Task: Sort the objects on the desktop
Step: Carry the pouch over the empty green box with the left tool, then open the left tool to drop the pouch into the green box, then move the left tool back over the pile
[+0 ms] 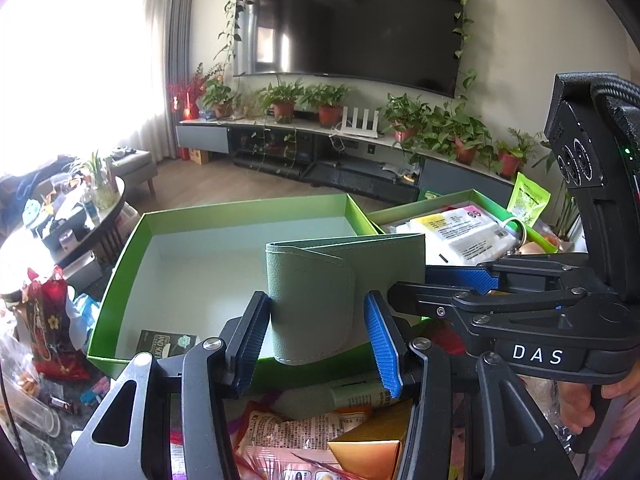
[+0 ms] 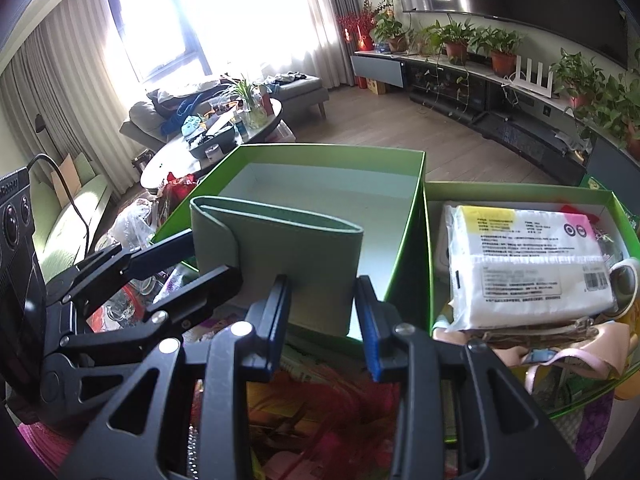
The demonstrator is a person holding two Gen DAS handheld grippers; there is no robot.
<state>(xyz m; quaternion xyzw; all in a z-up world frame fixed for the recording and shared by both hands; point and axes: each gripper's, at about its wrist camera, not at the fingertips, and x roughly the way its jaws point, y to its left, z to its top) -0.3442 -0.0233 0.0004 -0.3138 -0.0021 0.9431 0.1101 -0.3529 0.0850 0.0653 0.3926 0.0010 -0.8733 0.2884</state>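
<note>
A sage-green folded pouch (image 1: 344,256) (image 2: 280,248) hangs over the near edge of an open green box (image 1: 120,264) (image 2: 404,232), and both grippers hold it. My left gripper (image 1: 320,328) is shut on its wrapped end, a blue pad against each side. In the right wrist view the left gripper (image 2: 212,260) clamps the pouch's left end. My right gripper (image 2: 323,320) is shut on the pouch's lower edge, and in the left wrist view the right gripper (image 1: 440,280) comes in from the right. The box holds only a small dark packet (image 1: 168,342).
A second green box (image 1: 424,202) (image 2: 520,190) adjoins on the right, holding a white tissue pack (image 1: 460,236) (image 2: 520,256) and a tape roll (image 2: 624,280). Snack packets and a gold carton (image 1: 368,456) lie under the grippers. A red bag (image 1: 52,320) stands at the left.
</note>
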